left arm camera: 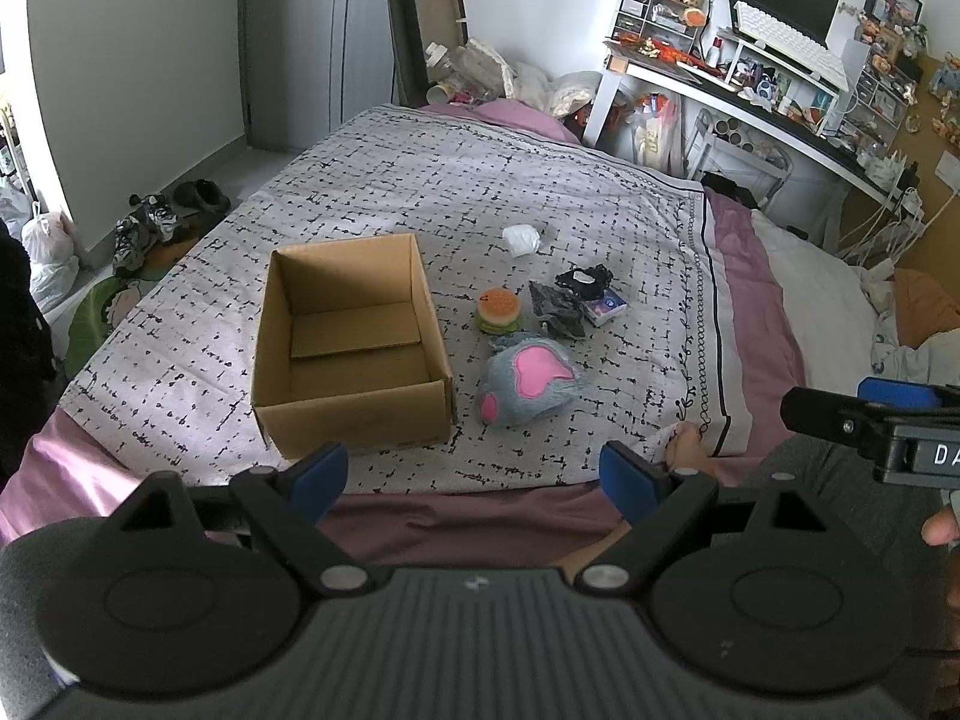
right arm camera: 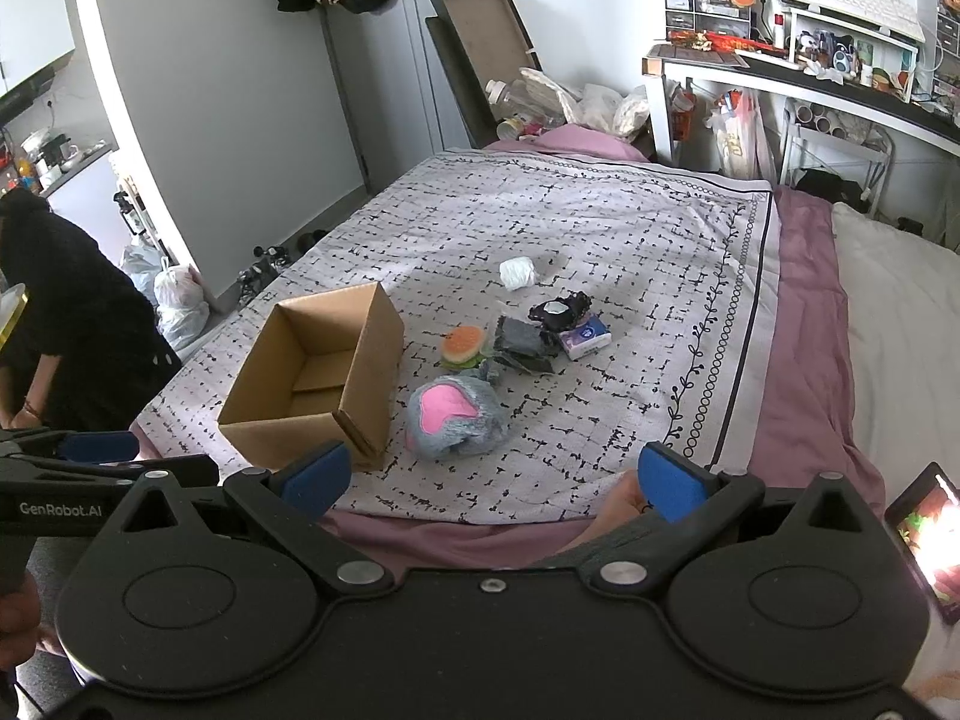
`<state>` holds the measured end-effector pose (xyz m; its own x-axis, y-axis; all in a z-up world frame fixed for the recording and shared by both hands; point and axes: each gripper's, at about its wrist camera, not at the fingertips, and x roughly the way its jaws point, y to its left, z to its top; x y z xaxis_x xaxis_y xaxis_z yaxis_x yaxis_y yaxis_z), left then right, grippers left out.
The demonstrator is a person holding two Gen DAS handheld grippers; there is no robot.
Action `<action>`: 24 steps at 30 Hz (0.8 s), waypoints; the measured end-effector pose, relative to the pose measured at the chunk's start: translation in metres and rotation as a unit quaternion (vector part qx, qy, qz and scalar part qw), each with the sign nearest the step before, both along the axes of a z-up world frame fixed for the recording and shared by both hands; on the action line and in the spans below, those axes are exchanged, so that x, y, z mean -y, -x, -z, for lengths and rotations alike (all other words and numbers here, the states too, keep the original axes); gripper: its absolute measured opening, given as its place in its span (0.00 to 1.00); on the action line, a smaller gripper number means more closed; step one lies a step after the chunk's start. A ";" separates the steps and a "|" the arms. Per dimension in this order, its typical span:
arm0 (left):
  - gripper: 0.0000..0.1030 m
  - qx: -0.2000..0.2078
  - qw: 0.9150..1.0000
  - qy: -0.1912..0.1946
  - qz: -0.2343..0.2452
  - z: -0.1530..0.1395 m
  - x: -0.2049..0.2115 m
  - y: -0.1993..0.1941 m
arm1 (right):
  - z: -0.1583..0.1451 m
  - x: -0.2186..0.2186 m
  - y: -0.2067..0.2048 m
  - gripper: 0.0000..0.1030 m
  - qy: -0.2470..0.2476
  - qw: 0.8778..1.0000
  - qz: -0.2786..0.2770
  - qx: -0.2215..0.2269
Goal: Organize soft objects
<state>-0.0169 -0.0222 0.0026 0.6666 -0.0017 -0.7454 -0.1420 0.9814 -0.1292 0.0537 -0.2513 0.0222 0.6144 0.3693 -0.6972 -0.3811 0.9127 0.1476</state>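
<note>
Hovering: left gripper (left arm camera: 474,477) and right gripper (right arm camera: 492,480), both spread wide, holding nothing.
Box: open brown cardboard box (left arm camera: 351,339), empty, ahead-left of both grippers.
Paw: grey plush paw with pink pads (left arm camera: 528,381), straight ahead, just right of the box.
Handling: probably light, squashy; pinch the fluffy edge.
Beyond: squishy burger toy (left arm camera: 499,311), crumpled dark cloth (left arm camera: 558,309), white wad (left arm camera: 521,238).

— What can you read from here?
— "GenRobot.AI" in pale letters on the side of my left gripper (right arm camera: 96,447), seen from my right wrist. From my left wrist, just "DA" on my right gripper (left arm camera: 864,402) — the rest is cut off.
</note>
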 end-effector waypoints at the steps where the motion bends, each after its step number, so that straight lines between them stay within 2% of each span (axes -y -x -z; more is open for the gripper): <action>1: 0.87 0.000 1.000 0.000 0.000 0.000 0.001 -0.001 | 0.000 0.000 0.000 1.00 0.000 1.000 0.000 0.000; 24: 0.87 -0.004 1.000 0.009 0.001 0.008 -0.004 -0.012 | 0.015 -0.003 -0.015 1.00 -0.003 1.000 0.002 -0.019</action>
